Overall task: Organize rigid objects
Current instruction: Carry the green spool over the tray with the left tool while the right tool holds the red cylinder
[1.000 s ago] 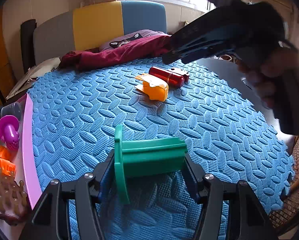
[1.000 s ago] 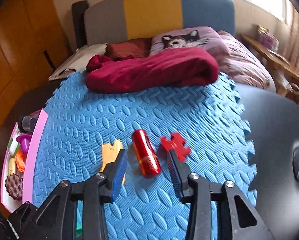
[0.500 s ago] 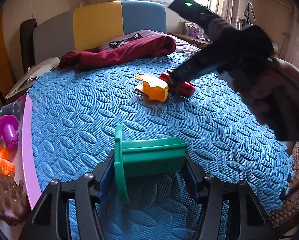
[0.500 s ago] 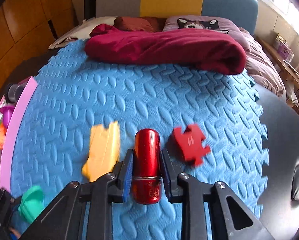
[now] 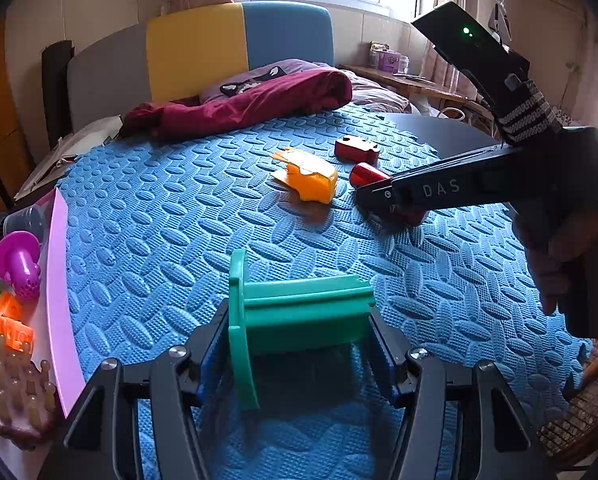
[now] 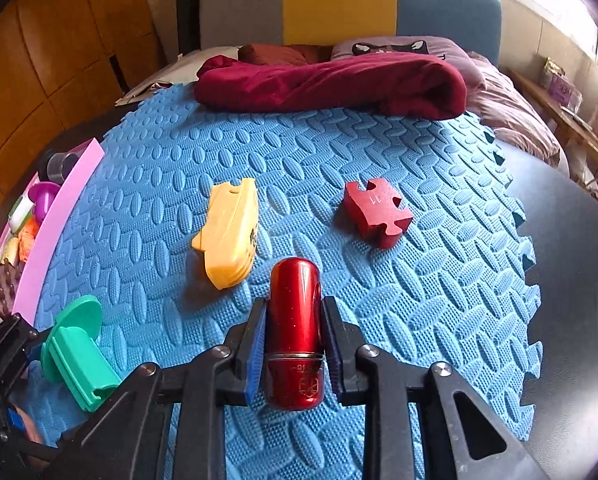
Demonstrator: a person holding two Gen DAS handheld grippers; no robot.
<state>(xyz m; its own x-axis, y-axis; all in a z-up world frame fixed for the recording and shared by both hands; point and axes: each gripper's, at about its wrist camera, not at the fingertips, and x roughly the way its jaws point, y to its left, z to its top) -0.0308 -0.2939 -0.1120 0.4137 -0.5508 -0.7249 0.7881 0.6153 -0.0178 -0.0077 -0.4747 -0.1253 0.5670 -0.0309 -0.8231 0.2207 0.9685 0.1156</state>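
My right claw: clenched on the glossy red metal cylinder, which lies lengthwise between the pads on the blue embossed foam mat.

My left claw: gripping the green plastic flanged spool by its two ends, just above the mat.

Ahead-left of the right claw, close by: yellow-orange plastic shell piece. Ahead-right, apart from it: red wooden jigsaw-shaped block.

Beyond both: crumpled maroon cloth across the mat's far edge.

Far left of the right claw: pink-walled tray along the mat's edge, holding small toys.

Right: mat's notched edge, then bare dark surface.

Open mat lies between the two claws and ahead of the left one.
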